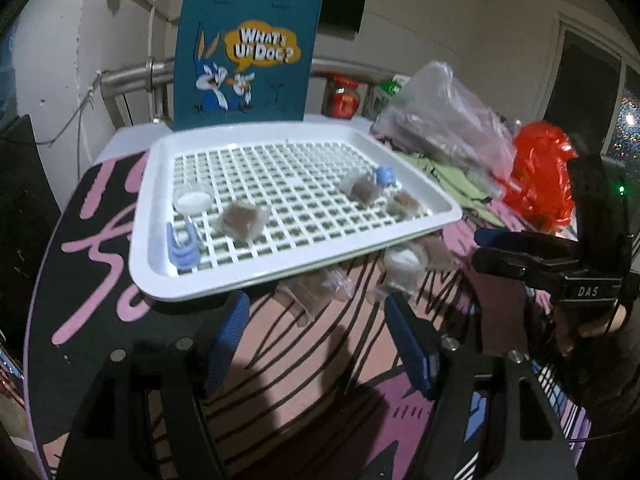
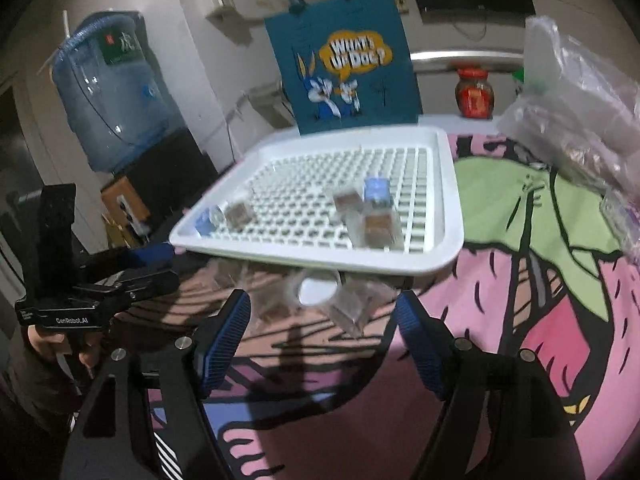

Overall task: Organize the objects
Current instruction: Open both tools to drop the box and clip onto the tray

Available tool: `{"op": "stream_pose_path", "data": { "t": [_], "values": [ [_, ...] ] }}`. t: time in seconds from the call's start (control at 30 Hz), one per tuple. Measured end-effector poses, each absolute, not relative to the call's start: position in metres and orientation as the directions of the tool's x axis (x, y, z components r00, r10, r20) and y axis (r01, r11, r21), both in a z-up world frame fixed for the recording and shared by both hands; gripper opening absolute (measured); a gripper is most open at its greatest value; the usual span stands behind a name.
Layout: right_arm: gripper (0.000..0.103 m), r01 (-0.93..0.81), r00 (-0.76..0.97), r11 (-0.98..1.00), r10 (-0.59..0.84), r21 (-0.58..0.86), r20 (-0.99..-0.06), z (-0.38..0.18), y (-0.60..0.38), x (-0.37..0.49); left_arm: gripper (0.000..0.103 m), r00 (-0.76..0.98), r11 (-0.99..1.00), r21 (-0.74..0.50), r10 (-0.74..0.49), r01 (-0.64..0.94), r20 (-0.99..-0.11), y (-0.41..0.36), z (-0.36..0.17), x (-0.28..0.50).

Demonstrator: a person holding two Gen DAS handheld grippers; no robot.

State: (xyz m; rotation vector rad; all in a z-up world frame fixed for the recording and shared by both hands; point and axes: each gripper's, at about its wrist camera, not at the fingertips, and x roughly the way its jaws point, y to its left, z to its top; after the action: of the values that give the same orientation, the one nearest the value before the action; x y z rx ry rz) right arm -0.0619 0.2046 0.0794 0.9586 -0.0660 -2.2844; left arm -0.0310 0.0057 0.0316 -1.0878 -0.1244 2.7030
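A white slotted tray (image 1: 436, 194) (image 2: 444, 184) sits on the patterned table. In it lie a small white dish (image 1: 193, 201), a blue clip (image 1: 182, 250), another blue clip (image 1: 386, 176) (image 2: 377, 191), and several clear packets with brown contents (image 1: 241, 221) (image 1: 362, 191) (image 2: 380, 226) (image 2: 238, 213). More packets (image 1: 316, 290) (image 2: 352, 308) and a white round dish (image 1: 402, 266) (image 2: 319, 291) lie on the table just in front of the tray. My left gripper (image 1: 316, 322) is open above the table before them. My right gripper (image 2: 322, 320) is open, close over the dish.
A blue "What's Up Doc?" bag (image 1: 244, 52) (image 2: 344, 56) stands behind the tray. Clear plastic bags (image 1: 444, 120) (image 2: 580, 120) and a red bag (image 1: 540, 168) lie to the right. A red jar (image 2: 474, 94) stands at the back. A water dispenser (image 2: 108, 92) stands left of the table.
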Motion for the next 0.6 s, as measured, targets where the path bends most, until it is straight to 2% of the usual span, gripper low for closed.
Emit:
{"op": "stream_pose_path", "data": {
  "t": [0.2,0.6],
  "values": [
    [0.075,0.502,-0.503,-0.818,-0.54,0.281,-0.675,0.065,0.205,-0.074,0.07,-0.667,-0.978,-0.154,0.207,-0.138,-0.715,0.01,0.02,-0.044],
    [0.071,0.495,-0.505,-0.818,-0.545,0.293,-0.669,0.064,0.204,-0.077,0.07,-0.671,-0.984,-0.154,0.176,-0.093,-0.72,0.012,0.016,-0.052]
  ]
}}
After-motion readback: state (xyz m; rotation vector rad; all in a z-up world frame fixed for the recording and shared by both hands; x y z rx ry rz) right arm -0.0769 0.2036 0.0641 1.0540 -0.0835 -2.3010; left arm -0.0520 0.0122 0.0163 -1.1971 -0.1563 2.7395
